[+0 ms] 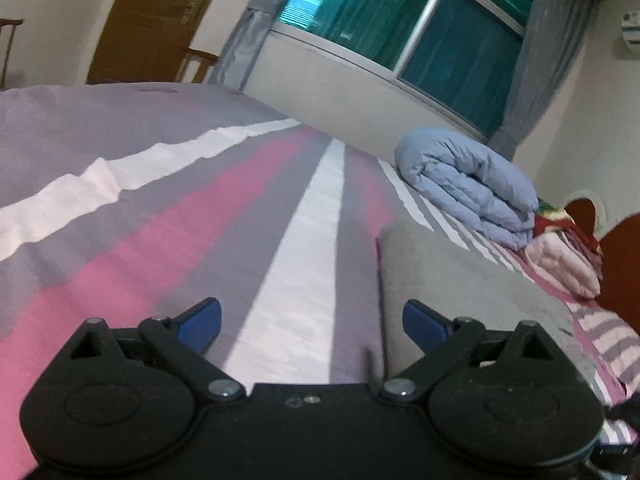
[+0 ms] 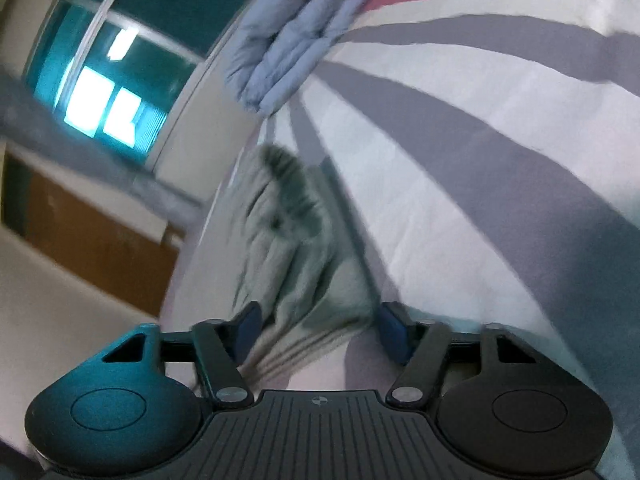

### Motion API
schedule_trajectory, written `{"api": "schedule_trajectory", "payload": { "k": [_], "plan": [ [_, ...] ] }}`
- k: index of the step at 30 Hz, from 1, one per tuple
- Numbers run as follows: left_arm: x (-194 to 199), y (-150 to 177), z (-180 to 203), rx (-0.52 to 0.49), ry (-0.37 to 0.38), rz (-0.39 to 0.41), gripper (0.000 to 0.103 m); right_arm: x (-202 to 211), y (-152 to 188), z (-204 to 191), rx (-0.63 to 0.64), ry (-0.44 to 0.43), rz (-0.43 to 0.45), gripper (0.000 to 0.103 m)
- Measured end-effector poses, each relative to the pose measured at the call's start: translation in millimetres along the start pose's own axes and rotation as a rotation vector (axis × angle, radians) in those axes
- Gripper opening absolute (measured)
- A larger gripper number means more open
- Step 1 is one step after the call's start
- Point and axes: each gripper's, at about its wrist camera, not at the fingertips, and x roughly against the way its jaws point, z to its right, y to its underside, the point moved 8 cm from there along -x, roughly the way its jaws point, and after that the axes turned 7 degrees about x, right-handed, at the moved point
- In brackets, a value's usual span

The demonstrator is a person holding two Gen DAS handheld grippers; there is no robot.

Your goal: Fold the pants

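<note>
The grey pants (image 1: 460,280) lie flat on the striped bedspread (image 1: 160,240), to the right of my left gripper (image 1: 312,320). The left gripper is open and empty, low over the bed, its right fingertip at the pants' left edge. In the right wrist view the grey pants (image 2: 288,240) are bunched with a ribbed waistband between the jaws of my right gripper (image 2: 320,328). The right gripper is open around the fabric; the view is blurred.
A folded blue quilt (image 1: 472,184) lies at the bed's far right, with pink and red bedding (image 1: 560,256) beside it and a wooden headboard (image 1: 624,264) behind. The quilt also shows in the right wrist view (image 2: 292,32). A window (image 1: 400,12) and a door (image 1: 152,20) are beyond the bed.
</note>
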Motion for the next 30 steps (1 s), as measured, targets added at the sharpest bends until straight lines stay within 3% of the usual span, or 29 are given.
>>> {"api": "schedule_trajectory", "payload": {
  "k": [4,9,11,14,17,20,21,22,24,27,29,30],
  "plan": [
    [1,-3,-14,0.062,-0.015,0.001,0.091,-13,3,4,-0.042,0.004,-0.008,0.044],
    [1,-3,-18,0.078,-0.017,-0.005,0.092,-18,4,5,-0.048,0.006,-0.005,0.043],
    [1,-3,-17,0.075,-0.020,-0.007,0.092,-23,2,5,-0.015,0.018,-0.009,0.032],
    [2,-2,-18,0.070,-0.019,-0.014,0.092,-23,-4,6,-0.018,-0.023,0.041,0.020],
    [4,-2,-19,0.068,-0.017,-0.018,0.092,-8,-16,-14,0.090,-0.051,0.127,0.016],
    [5,-1,-20,0.064,-0.012,-0.023,0.092,-9,-13,-6,0.103,0.020,0.101,0.016],
    [4,-1,-20,0.062,-0.012,-0.024,0.092,-18,-5,9,0.055,0.059,0.041,0.016],
    [3,-2,-20,0.062,-0.014,-0.027,0.092,-22,-1,20,-0.020,0.033,0.016,0.018],
    [2,-3,-18,0.063,-0.014,-0.022,0.092,-5,-9,25,-0.111,-0.018,0.066,0.020],
    [-4,-4,-13,0.043,-0.006,-0.015,0.092,20,-13,8,-0.049,-0.047,0.139,0.021],
    [-10,-3,-7,0.029,0.001,-0.023,0.092,22,-14,2,-0.029,-0.049,0.137,0.036],
    [-13,-2,-5,0.017,0.001,-0.026,0.092,21,-15,3,-0.035,-0.039,0.124,0.037]
  ]
}}
